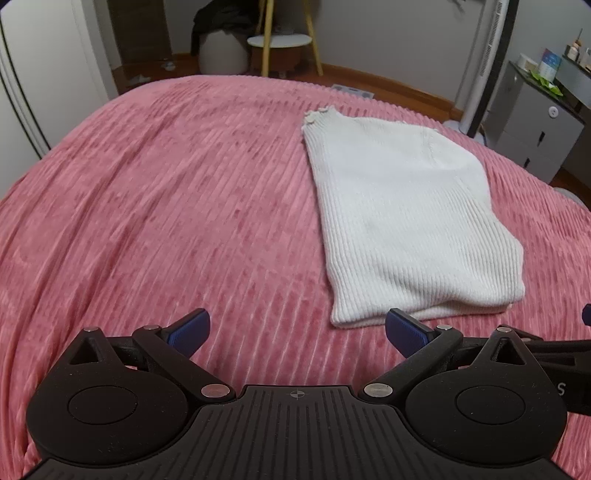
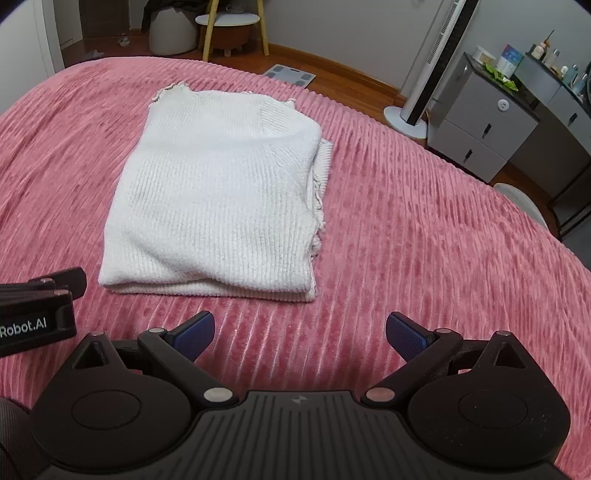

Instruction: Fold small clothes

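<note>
A white ribbed knit garment (image 1: 402,221) (image 2: 221,199) lies folded in a rough rectangle on the pink corduroy bedspread (image 1: 166,206) (image 2: 424,240). Its frilled edges show at the far end and along the right side. My left gripper (image 1: 297,332) is open, held just short of the garment's near left corner, with nothing between its blue pads. My right gripper (image 2: 300,332) is open too, a little in front of the garment's near edge, and empty. The left gripper's black body shows at the left edge of the right wrist view.
Beyond the bed's far edge stand a wooden-legged stool (image 2: 229,26), a pale round pouf (image 1: 223,51), a floor scale (image 2: 290,75) and a tower fan (image 2: 432,62). Grey drawer cabinets (image 2: 484,133) with bottles line the right side. A white door (image 1: 33,74) is at the left.
</note>
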Demonstrator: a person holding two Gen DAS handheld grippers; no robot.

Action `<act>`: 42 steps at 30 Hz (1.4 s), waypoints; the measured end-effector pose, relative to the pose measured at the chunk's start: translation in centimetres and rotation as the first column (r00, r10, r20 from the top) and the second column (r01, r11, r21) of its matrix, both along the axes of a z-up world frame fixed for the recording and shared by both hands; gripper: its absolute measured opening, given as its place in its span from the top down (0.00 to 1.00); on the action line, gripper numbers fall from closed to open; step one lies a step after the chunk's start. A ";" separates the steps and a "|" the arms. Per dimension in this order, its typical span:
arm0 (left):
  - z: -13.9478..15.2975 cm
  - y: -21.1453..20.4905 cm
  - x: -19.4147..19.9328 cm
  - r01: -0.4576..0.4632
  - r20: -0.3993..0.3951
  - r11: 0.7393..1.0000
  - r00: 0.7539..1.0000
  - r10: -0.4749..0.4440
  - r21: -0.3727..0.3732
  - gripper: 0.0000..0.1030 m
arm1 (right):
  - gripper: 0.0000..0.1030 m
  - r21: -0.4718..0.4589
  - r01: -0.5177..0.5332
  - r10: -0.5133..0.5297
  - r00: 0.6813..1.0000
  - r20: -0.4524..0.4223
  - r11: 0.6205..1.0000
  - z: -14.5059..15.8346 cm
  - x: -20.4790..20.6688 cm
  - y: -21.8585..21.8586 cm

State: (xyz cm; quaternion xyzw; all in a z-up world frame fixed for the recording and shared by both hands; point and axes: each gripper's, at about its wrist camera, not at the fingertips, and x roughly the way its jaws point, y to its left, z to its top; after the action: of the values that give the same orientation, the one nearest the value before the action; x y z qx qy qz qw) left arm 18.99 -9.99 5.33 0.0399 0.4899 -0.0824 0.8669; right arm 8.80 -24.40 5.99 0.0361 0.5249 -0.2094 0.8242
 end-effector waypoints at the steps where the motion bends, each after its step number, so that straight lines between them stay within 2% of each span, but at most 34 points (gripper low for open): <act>1: 0.0 0.0 0.0 0.002 0.000 1.000 1.000 -0.002 0.000 0.00 | 0.04 0.001 0.002 -0.002 1.000 0.002 1.000 0.0 0.0 -0.1; 42: 0.2 -0.5 0.1 0.008 -0.003 1.000 1.000 -0.008 -0.003 0.00 | 0.04 0.000 -0.009 0.009 0.999 0.048 1.000 0.6 0.4 -0.6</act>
State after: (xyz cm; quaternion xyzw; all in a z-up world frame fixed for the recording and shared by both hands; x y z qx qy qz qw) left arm 19.13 -10.49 5.55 0.0402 0.4908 -0.0867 0.8660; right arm 9.19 -25.02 6.61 0.0387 0.5052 -0.2047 0.8375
